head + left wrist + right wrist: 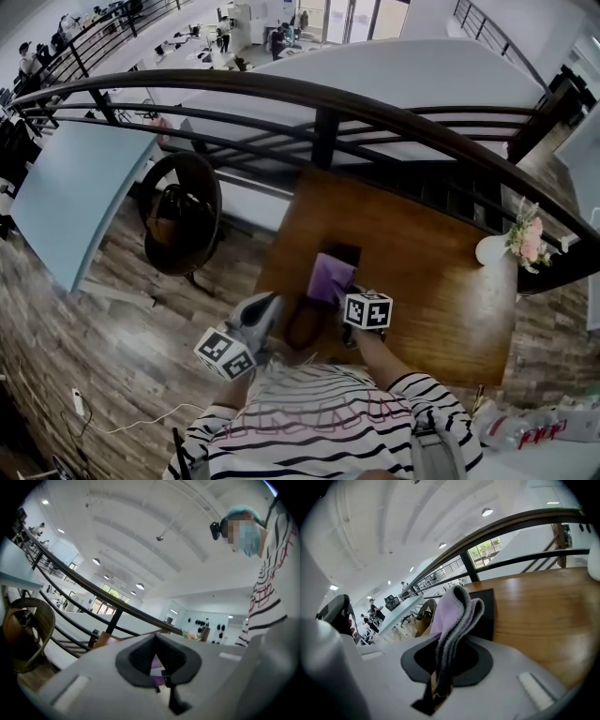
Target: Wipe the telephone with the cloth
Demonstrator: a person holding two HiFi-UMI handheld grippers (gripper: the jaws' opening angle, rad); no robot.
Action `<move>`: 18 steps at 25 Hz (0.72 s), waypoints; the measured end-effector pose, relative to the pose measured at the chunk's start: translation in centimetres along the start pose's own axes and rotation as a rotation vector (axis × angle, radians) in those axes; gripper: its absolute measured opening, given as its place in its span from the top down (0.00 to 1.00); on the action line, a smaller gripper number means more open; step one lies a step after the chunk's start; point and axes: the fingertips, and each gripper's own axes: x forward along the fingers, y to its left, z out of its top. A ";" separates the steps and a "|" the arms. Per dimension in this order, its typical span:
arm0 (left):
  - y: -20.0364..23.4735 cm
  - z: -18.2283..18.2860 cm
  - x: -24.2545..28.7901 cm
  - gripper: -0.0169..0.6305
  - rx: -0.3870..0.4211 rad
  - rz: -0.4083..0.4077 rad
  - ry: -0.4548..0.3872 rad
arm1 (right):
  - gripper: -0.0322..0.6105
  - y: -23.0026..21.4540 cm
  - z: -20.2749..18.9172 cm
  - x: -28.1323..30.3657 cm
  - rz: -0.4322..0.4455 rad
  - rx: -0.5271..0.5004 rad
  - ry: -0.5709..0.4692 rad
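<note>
Fingers of the right gripper are clamped on a folded lilac cloth. The jaws of the left gripper are drawn together with nothing between them, and only a sliver of purple shows beyond. A dark curved railing sweeps past the far side of a wooden table. A wicker chair stands on the floor off the table's left side. A person in a striped top stands at the table's near edge. The left gripper is low at the near left corner and the right gripper is just inside the near edge. A black telephone sits on the table toward its left side, with the cloth held against its near face. Whether they touch cannot be told. A white vase of pink flowers stands at the table's right edge.
</note>
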 end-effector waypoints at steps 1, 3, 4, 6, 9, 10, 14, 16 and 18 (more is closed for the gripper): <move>-0.2 -0.2 0.4 0.97 -0.002 -0.011 0.004 | 0.89 -0.8 -0.1 -0.5 -0.016 0.008 -0.002; -0.7 -0.5 1.3 0.97 -0.005 -0.036 0.014 | 0.89 -2.3 -0.2 -1.4 -0.045 0.024 -0.011; -0.9 -0.7 1.7 0.97 -0.008 -0.048 0.019 | 0.89 -2.9 -0.3 -1.9 -0.057 0.033 -0.018; -1.3 -0.9 2.7 0.97 -0.012 -0.074 0.030 | 0.89 -4.3 -0.4 -3.0 -0.086 0.054 -0.033; -2.2 -1.5 4.4 0.97 -0.014 -0.121 0.050 | 0.89 -6.6 -0.6 -4.8 -0.136 0.082 -0.053; -2.6 -1.7 4.9 0.97 -0.014 -0.137 0.055 | 0.89 -7.2 -0.7 -5.4 -0.149 0.091 -0.059; -3.6 -2.1 6.6 0.97 -0.016 -0.190 0.077 | 0.89 -8.6 -0.9 -7.2 -0.186 0.117 -0.084; -3.9 -2.2 7.0 0.97 -0.016 -0.212 0.083 | 0.89 -8.8 -0.9 -7.8 -0.193 0.129 -0.098; -4.1 -2.3 7.2 0.97 -0.019 -0.228 0.085 | 0.89 -8.5 -0.8 -8.1 -0.188 0.134 -0.110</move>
